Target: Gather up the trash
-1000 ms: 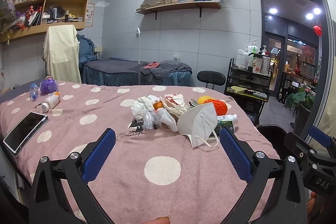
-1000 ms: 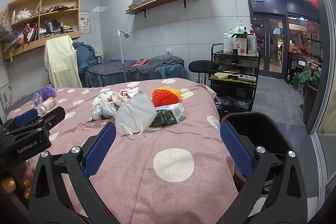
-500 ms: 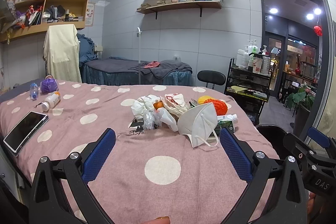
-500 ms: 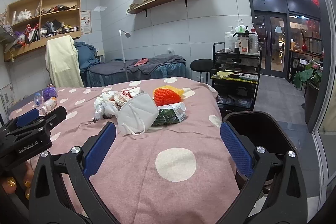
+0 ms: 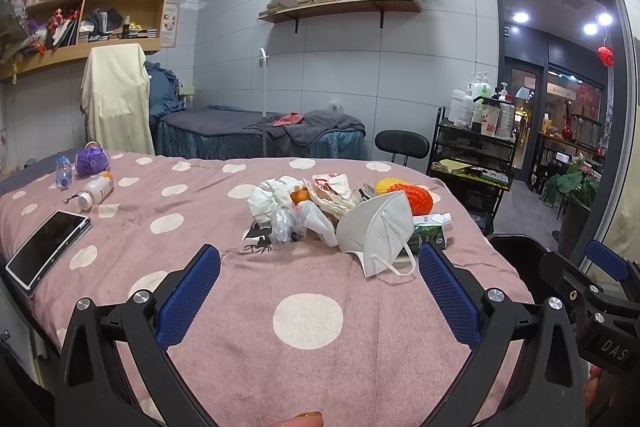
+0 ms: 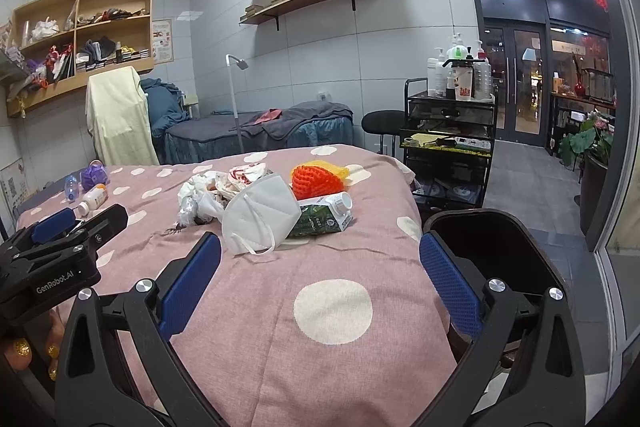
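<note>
A heap of trash lies mid-bed on the pink dotted cover: a white face mask (image 5: 376, 227) (image 6: 260, 211), a green drink carton (image 5: 430, 229) (image 6: 324, 217), an orange foam net (image 5: 412, 197) (image 6: 314, 181), crumpled white tissue and plastic (image 5: 276, 201) (image 6: 196, 195). My left gripper (image 5: 318, 267) hovers open over the cover, short of the heap, with nothing between its fingers. My right gripper (image 6: 320, 267) is open too, near the bed's right edge, with the mask just beyond its left finger. A black bin (image 6: 496, 239) (image 5: 516, 255) stands beside the bed at the right.
A phone (image 5: 46, 251), a white bottle (image 5: 96, 189), a small clear bottle (image 5: 63, 171) and a purple pouch (image 5: 92, 161) lie at the bed's left. Beyond stand a black cart with bottles (image 6: 450, 131), a stool (image 5: 402, 143), another bed (image 5: 256, 133) and wall shelves.
The right wrist view has shifted slightly, so the trash heap sits a little further right and closer. The left gripper has barely moved. Both stay open.
</note>
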`<state>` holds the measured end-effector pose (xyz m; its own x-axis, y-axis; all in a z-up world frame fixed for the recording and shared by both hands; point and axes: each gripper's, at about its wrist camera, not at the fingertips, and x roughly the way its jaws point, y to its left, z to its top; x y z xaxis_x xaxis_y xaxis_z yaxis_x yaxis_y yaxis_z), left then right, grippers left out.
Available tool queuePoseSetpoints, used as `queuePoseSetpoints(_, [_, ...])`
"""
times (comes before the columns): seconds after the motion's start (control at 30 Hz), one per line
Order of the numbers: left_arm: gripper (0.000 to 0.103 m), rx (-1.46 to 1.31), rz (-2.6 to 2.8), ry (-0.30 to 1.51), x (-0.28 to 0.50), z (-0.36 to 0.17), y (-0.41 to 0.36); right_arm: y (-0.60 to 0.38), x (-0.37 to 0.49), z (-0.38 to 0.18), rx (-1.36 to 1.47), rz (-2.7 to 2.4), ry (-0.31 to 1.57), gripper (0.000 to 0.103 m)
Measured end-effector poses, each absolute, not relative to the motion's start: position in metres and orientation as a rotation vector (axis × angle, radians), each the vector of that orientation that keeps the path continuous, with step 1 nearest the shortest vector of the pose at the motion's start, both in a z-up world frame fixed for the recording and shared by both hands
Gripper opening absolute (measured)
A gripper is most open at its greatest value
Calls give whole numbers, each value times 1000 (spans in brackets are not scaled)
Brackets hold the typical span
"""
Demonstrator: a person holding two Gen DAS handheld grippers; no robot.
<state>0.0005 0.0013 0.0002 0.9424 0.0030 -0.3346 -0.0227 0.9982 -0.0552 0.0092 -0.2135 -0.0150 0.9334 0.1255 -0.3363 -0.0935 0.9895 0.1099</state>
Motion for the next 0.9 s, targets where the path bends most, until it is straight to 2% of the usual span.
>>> queuePoseSetpoints(0.9, [97, -60, 12, 387, 6, -11, 3, -209, 20, -25, 92, 130, 399, 98])
